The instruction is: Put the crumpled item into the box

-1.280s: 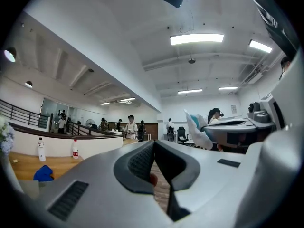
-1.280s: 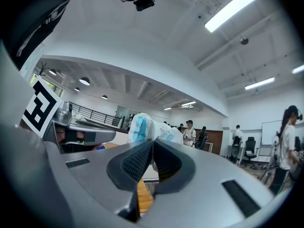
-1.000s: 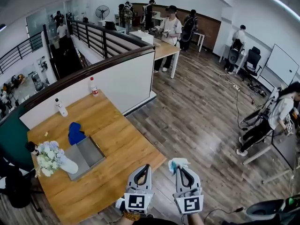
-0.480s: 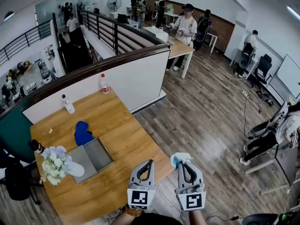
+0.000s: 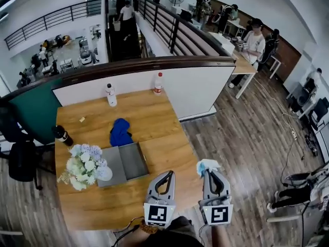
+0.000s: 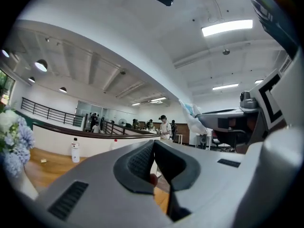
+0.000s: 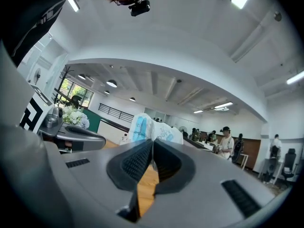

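— Wood table lies square ahead of you now. A second ago it sat off to your left, seen cornerwise.

— Yes, you've turned to face it. Your grippers are by its near right corner as before, but the box is much closer to them, just ahead and to their left.

— Your right gripper hasn't changed. Its jaws are pressed together on the wad, which pokes out white and pale blue past the tips. So the wad is in the air, right of the box, about over the table's right edge, and not yet in.

— Your left gripper is closed too and carries nothing. Its own view shows the pads meeting, with only the room beyond.

— The box looks open and bare inside. The flowers are just beside its left side and the blue cloth is just behind it.

— As I judge it, your turn has done most of the carry. What's left is a short reach forward and left until the wad hangs over the box, then you part those jaws.

— Mind the flowers on the far side. Come in from the near right, where nothing stands between you and the box.
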The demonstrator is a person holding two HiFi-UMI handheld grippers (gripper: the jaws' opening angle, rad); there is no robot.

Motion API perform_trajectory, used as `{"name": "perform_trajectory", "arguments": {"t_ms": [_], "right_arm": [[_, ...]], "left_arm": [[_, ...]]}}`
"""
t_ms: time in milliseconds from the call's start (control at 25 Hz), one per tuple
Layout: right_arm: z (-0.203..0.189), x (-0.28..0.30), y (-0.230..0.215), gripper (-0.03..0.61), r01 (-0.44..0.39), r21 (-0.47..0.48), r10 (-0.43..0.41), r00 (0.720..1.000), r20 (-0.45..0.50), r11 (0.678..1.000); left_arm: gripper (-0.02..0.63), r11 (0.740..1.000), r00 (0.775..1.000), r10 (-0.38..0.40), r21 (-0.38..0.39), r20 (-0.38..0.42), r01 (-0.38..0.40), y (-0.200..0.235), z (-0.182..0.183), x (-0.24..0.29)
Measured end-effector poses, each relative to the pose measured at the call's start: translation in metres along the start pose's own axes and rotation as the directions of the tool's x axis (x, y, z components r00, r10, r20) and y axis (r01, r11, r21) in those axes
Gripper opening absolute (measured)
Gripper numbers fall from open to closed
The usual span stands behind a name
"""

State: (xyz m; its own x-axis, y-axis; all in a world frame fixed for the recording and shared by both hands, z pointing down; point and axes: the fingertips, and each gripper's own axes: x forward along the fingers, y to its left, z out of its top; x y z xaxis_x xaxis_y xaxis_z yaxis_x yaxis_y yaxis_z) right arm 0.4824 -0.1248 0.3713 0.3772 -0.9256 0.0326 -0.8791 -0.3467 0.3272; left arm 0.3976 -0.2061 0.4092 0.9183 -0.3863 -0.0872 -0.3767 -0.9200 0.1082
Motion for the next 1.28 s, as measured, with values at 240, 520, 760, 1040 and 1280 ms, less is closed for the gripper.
{"name": "perform_trajectory", "arguments": {"t_ms": [240,520,760,1040,1280], "right_arm": [[0.007,0.048,0.027,0.015,-0.142,-0.009,0.142,0.989,0.044,0.990],[0.010,0.101,0.054,0.017,-0.345,-0.040,0.347,0.931,0.111,0.938],[0.015,0.137,0.082,0.017,-0.467,-0.060,0.470,0.868,0.160,0.882],[-0.004,0.165,0.133,0.017,-0.623,-0.125,0.635,0.762,0.123,0.772],[-0.031,0.172,0.185,0.017,-0.712,-0.168,0.729,0.679,0.083,0.682]], "left_arm": [[0.023,0.988,0.988,0.153,0.009,-0.001,-0.153,0.040,-0.008,-0.014],[0.023,0.935,0.936,0.352,0.049,-0.003,-0.351,0.067,-0.003,-0.026],[0.023,0.876,0.878,0.479,0.061,0.008,-0.479,0.077,0.000,-0.038],[0.023,0.807,0.812,0.583,0.101,0.013,-0.581,0.088,0.001,-0.047],[0.023,0.755,0.761,0.647,0.108,0.034,-0.647,0.101,-0.005,-0.065]]}}
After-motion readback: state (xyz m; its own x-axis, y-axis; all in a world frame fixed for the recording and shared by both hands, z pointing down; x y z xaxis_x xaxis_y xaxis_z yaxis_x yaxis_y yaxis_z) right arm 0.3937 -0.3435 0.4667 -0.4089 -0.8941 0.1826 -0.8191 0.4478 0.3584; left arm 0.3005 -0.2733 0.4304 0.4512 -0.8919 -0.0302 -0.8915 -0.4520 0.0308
